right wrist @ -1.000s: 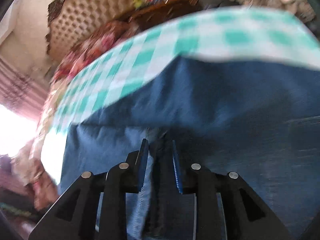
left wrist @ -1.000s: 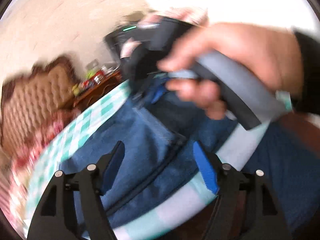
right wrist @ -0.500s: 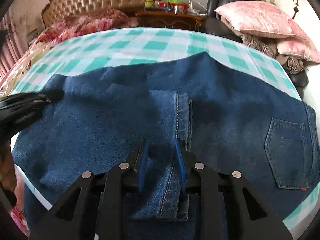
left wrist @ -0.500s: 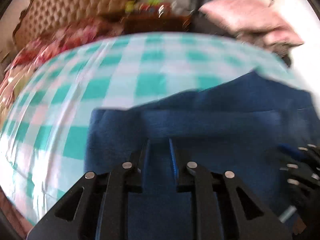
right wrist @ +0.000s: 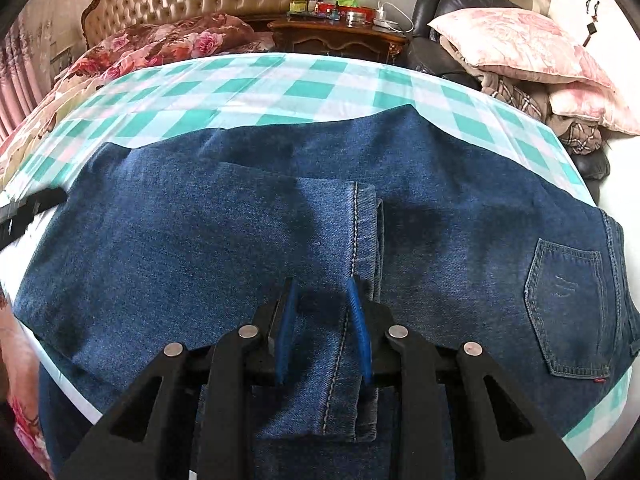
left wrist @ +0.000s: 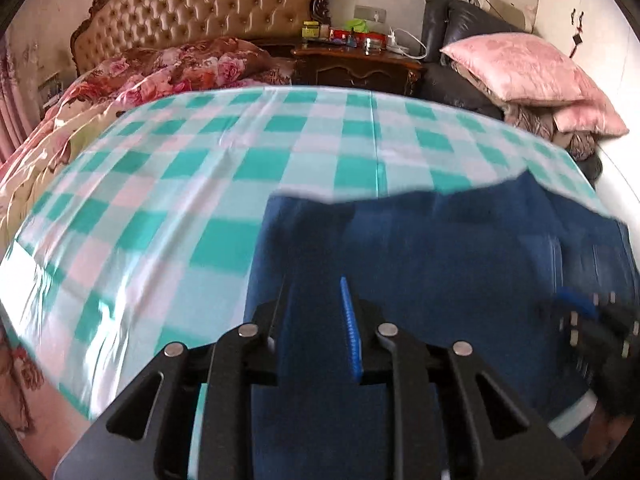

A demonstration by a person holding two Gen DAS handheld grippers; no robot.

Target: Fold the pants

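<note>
Blue denim pants [right wrist: 200, 240] lie across a table with a green and white checked cloth [right wrist: 280, 84]. The legs are folded over, and their hems [right wrist: 362, 232] lie on top in the middle; a back pocket [right wrist: 568, 304] shows at the right. My right gripper [right wrist: 322, 320] is shut on the folded leg near the hem, with denim between its blue pads. My left gripper [left wrist: 316, 320] is shut on the left fold of the pants [left wrist: 440, 248]. The right gripper [left wrist: 592, 332] shows at the right edge of the left wrist view.
A bed with a tufted headboard [left wrist: 208, 4] and floral bedding [left wrist: 168, 68] stands behind the table. A dark wooden nightstand [left wrist: 360, 64] with small items is beyond it. Pink pillows [left wrist: 520, 68] are stacked on a dark chair at the right.
The left gripper swung from facing the other hand to the left side of the pants and shut on the denim. The right gripper stayed shut on the leg as the pants settled flat.
</note>
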